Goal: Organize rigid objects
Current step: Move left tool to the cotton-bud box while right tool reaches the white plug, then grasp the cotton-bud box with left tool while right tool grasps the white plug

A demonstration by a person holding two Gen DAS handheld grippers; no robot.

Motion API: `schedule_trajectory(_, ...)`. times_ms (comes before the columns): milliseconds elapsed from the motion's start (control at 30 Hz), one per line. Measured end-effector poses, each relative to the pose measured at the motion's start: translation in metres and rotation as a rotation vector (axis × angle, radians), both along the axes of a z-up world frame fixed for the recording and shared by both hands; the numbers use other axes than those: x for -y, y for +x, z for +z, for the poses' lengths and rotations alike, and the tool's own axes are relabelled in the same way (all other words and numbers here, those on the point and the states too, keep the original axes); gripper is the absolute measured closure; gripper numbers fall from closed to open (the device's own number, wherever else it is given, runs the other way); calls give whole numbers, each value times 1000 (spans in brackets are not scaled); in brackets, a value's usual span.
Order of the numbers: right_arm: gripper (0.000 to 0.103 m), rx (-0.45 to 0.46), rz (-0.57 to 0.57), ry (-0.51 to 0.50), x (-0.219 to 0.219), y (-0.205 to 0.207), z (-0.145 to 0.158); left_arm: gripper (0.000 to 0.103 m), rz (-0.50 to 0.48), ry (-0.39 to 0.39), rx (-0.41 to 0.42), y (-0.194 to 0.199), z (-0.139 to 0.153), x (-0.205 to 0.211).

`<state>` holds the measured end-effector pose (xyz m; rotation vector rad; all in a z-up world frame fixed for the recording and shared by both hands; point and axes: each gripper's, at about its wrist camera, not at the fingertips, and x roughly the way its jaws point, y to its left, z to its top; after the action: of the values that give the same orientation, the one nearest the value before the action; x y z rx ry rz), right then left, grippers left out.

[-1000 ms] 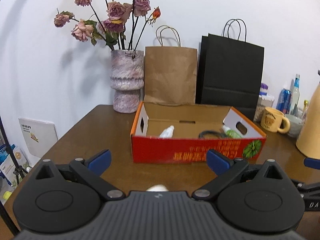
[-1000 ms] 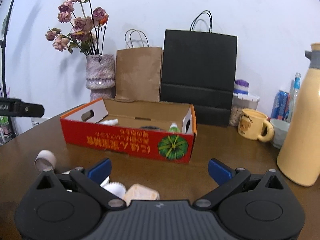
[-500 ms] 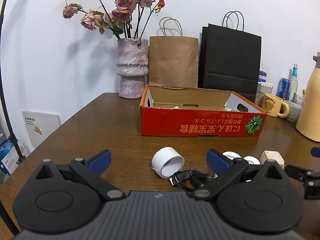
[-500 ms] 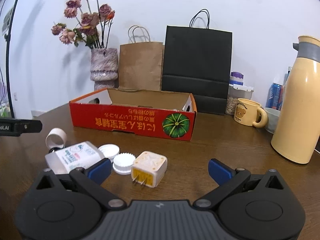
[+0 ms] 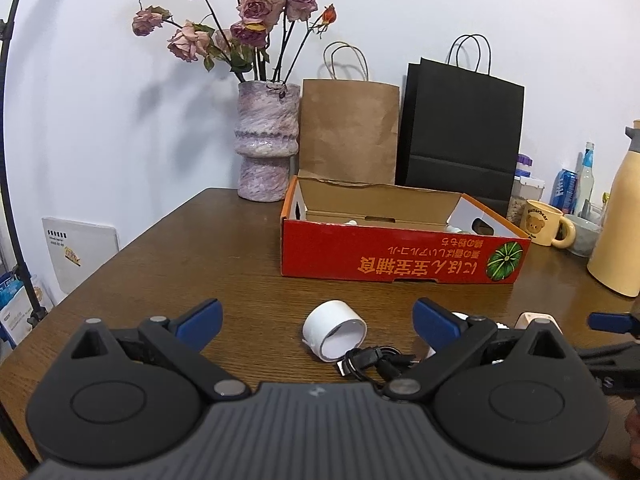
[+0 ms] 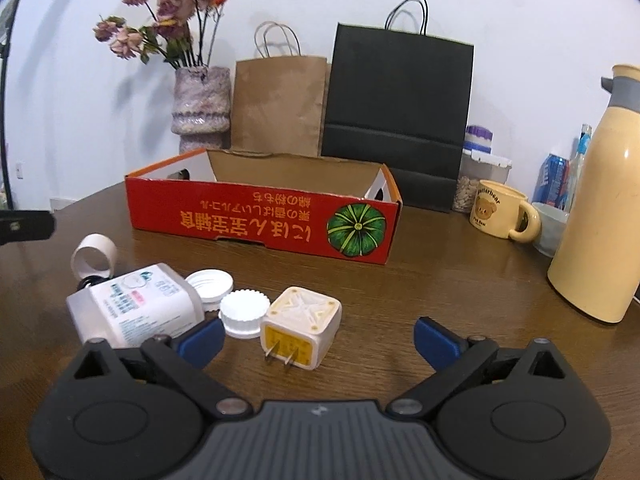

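Observation:
A red cardboard box (image 5: pixel 400 256) (image 6: pixel 260 220) stands open on the brown table. In front of it lie a white tape roll (image 5: pixel 334 334) (image 6: pixel 94 258), a coiled black cable (image 5: pixel 372 360), a white bottle (image 6: pixel 136 312) on its side, two white caps (image 6: pixel 244 312) and a cream plug charger (image 6: pixel 300 326). My left gripper (image 5: pixel 318 322) is open low over the table, with the tape roll and cable between its fingers but untouched. The jaws of my right gripper (image 6: pixel 318 340) are closing. The charger sits between them, and the pads are clear of it.
Along the wall stand a vase of dried roses (image 5: pixel 268 148), a brown paper bag (image 5: pixel 348 132) and a black paper bag (image 5: pixel 460 132). At the right are a yellow mug (image 6: pixel 500 214), a cream thermos jug (image 6: pixel 600 200), a bowl and drink cans.
Both grippers have come down toward the table. The left view no longer looks down into the box and now frames the tape roll and cable. The right fingers have narrowed slightly around the charger.

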<state>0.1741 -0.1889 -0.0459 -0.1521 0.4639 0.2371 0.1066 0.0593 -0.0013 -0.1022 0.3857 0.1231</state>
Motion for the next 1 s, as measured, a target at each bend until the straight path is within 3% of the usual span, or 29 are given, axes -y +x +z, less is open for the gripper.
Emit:
schedule_trajectory(200, 29, -119, -25, 45, -1, 33, -7, 0, 16, 0, -7, 3, -2, 0)
schedule_trajectory(233, 39, -131, -12, 56, 0, 34, -8, 0, 17, 0, -8, 3, -2, 0)
schedule_trajectory(267, 58, -132, 3, 73, 1, 33, -8, 0, 18, 0, -8, 3, -2, 0)
schedule_trajectory(300, 61, -126, -1, 74, 1, 31, -8, 0, 19, 0, -8, 4, -3, 0)
schedule_trajectory(467, 63, -117, -7, 88, 5, 26, -7, 0, 30, 5, -11, 6, -5, 0)
schedule_trajectory(733, 64, -33, -8, 83, 9, 10, 0, 0, 3, -4, -20, 10, -6, 8)
schedule_trajectory(1000, 64, 32, 8, 120, 21, -3, 11, 0, -97, 7, -53, 15, -5, 49)
